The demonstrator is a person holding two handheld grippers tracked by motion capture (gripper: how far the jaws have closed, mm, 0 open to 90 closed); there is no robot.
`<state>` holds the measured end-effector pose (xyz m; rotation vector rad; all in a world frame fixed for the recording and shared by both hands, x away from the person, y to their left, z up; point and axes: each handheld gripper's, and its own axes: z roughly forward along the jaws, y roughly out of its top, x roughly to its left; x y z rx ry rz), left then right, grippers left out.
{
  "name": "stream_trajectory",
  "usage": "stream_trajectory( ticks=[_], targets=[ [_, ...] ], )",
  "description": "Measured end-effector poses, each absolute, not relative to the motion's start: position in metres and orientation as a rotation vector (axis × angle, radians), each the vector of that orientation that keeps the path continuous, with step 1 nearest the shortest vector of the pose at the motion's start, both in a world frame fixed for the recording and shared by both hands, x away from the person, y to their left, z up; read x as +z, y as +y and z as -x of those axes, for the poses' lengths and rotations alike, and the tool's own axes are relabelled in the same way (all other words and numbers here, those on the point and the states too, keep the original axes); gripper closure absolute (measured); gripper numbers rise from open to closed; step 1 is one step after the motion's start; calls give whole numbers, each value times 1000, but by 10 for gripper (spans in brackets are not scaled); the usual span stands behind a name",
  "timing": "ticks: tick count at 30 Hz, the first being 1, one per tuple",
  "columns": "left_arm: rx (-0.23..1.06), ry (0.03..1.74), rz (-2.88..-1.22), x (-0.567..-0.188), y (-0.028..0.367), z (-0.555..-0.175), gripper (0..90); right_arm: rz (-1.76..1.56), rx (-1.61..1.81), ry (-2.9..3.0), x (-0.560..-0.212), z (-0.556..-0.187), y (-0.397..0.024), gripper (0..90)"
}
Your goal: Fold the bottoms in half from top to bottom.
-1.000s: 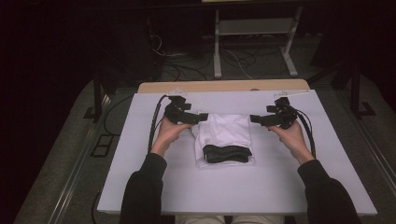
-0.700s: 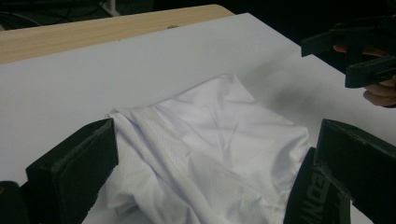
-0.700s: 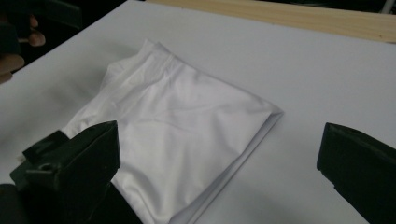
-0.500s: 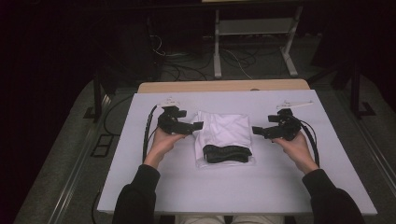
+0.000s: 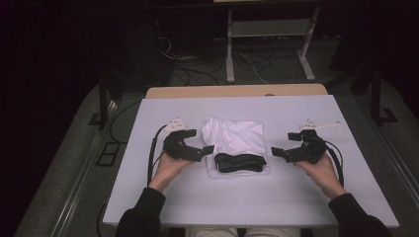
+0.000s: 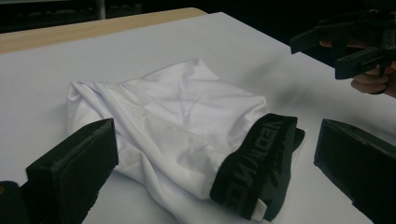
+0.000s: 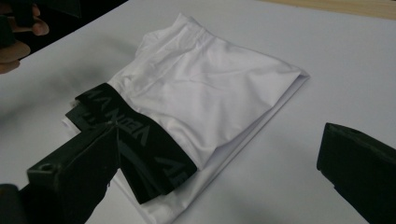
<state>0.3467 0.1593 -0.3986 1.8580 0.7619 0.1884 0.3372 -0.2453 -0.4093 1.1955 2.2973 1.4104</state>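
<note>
A folded white garment (image 5: pixel 237 137) with a black lettered waistband (image 5: pixel 240 162) lies in the middle of the white table (image 5: pixel 237 207). My left gripper (image 5: pixel 200 141) hovers just left of it, open, nothing between the jaws. My right gripper (image 5: pixel 285 144) is a short way to the right of it, open and empty too. In the left gripper view the garment (image 6: pixel 177 112) and waistband (image 6: pixel 261 163) lie ahead of the wide-set left gripper (image 6: pixel 215 135), with the right gripper (image 6: pixel 355 46) beyond. In the right gripper view the garment (image 7: pixel 210 84) lies ahead of the right gripper (image 7: pixel 219 144).
A wooden strip (image 5: pixel 237 91) runs along the table's far edge. Beyond it on the dark floor stand a white metal rack (image 5: pixel 267 29) and loose cables (image 5: pixel 247 61). Each gripper's cable trails on the table beside the hand.
Both grippers have drawn back from the garment's far corners toward the person and moved outward. The garment lies folded where it was.
</note>
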Motion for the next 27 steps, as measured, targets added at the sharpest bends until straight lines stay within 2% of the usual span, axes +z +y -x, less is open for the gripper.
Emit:
stream_trajectory(
  ticks=[18,27],
  targets=[
    [244,744,-1825,-408,185,-297,0,-1142,1391,2314,-426,-294,-257,0],
    [288,763,-1818,-415,192,-289,0,-1150,1378,2320,-431,-285,-259,0]
  ],
)
